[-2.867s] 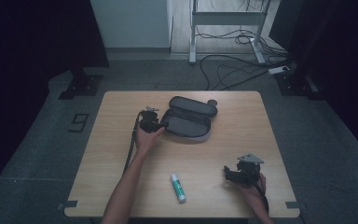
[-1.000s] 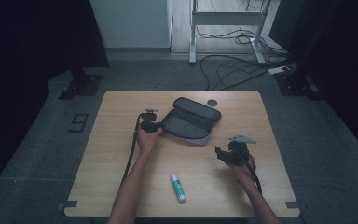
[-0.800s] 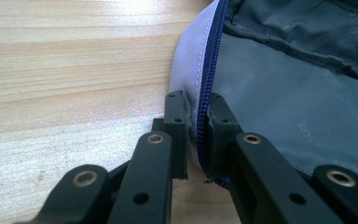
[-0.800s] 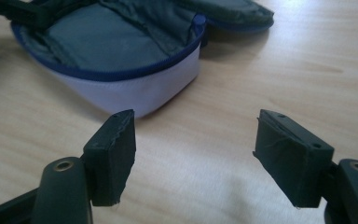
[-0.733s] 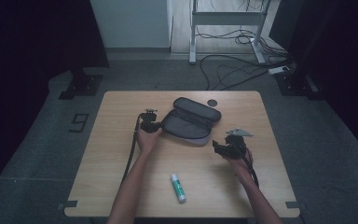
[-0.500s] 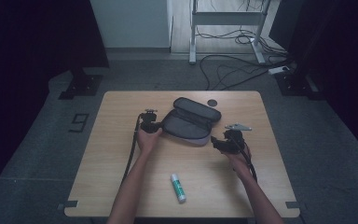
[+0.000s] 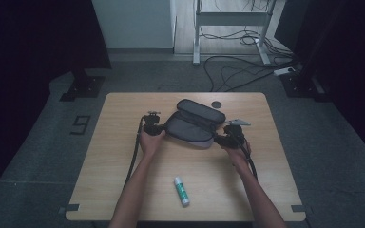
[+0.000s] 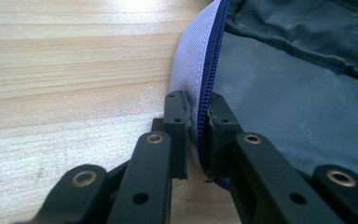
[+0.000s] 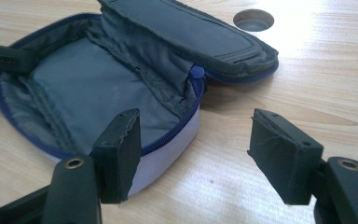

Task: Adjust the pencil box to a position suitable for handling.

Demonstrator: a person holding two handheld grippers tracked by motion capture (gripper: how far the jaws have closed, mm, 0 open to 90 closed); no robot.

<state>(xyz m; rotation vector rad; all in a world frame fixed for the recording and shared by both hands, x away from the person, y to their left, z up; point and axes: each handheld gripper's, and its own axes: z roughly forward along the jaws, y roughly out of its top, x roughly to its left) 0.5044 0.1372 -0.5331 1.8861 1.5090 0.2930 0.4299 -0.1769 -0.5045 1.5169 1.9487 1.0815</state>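
Note:
A grey zip pouch (image 7: 195,126) with a blue zipper lies open in the middle of the wooden table (image 7: 119,185), its lid folded back. My left gripper (image 7: 153,127) is at the pouch's left end. In the left gripper view this gripper (image 8: 198,121) is shut on the pouch's (image 8: 284,93) zippered rim. My right gripper (image 7: 225,138) is at the pouch's right end. In the right gripper view it (image 9: 193,154) is open, and its jaws have just been closing. The near corner of the pouch (image 9: 98,93) lies between the jaws, and the pads do not touch it.
A white and green glue stick (image 7: 181,190) lies near the table's front edge, between my forearms. A round cable hole (image 7: 216,104) sits in the tabletop behind the pouch. A desk frame and cables stand on the floor beyond the table.
My right gripper has moved from the table's right front up to the pouch's right end. The left gripper and the pouch have stayed in place.

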